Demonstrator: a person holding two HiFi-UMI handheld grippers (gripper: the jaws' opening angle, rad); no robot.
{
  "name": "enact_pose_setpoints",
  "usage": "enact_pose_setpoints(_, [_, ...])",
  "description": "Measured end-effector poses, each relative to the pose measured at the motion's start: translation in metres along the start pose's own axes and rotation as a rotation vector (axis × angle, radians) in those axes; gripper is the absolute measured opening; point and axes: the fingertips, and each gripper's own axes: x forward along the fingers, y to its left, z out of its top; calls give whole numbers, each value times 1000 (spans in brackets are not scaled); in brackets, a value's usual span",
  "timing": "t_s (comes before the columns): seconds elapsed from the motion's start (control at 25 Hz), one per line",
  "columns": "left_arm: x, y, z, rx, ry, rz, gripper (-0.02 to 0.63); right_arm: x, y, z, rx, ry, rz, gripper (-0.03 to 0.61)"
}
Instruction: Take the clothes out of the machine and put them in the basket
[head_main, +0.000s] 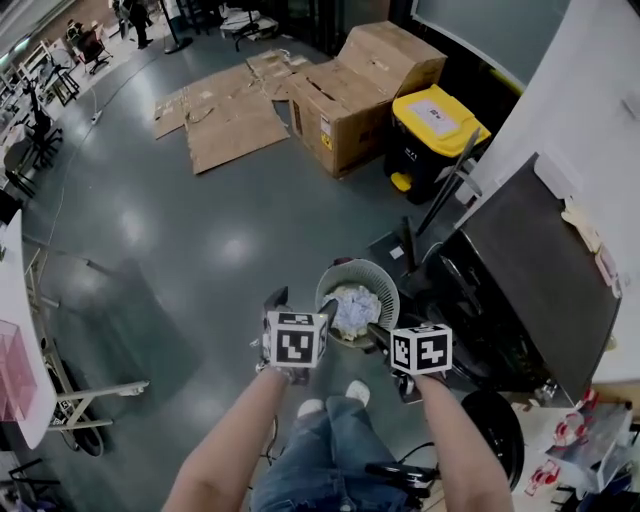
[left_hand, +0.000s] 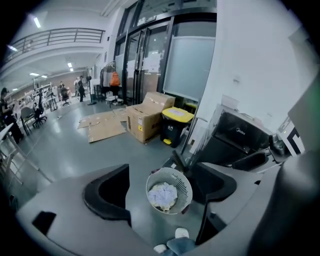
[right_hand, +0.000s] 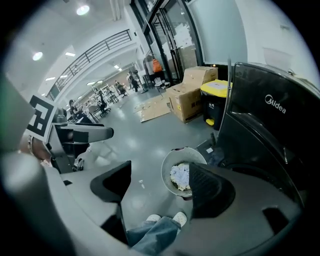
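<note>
A round white laundry basket (head_main: 345, 268) stands on the grey floor in front of the black top-loading washing machine (head_main: 535, 275), whose lid is up. A crumpled white cloth (head_main: 352, 308) lies in the basket. Both grippers hang high above the floor, side by side. My left gripper (head_main: 302, 306) is open and empty; the left gripper view shows the basket (left_hand: 186, 187) and cloth (left_hand: 162, 196) far below between its jaws. My right gripper (head_main: 385, 335) is also open and empty, with the basket (right_hand: 167, 167) and the machine (right_hand: 265, 130) beneath it. The drum's inside is too dark to see.
A large cardboard box (head_main: 360, 90) and a black bin with a yellow lid (head_main: 432, 135) stand beyond the machine. Flattened cardboard (head_main: 225, 120) lies on the floor farther back. The person's jeans and white shoes (head_main: 330, 400) are just behind the basket. A white table (head_main: 15, 330) is at the left.
</note>
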Motion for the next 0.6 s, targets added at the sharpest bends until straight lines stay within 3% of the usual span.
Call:
enact_pose_setpoints(0.24, [-26, -2, 24, 15, -61, 1, 422, -32, 12, 13, -59, -6, 3, 357])
enact_pose_setpoints(0.48, [-62, 3, 50, 34, -171, -4, 422, -77, 33, 26, -43, -42, 57, 357])
enact_pose_setpoints(0.6, [-79, 1, 56, 64, -215, -19, 422, -97, 45, 27, -90, -70, 51, 357])
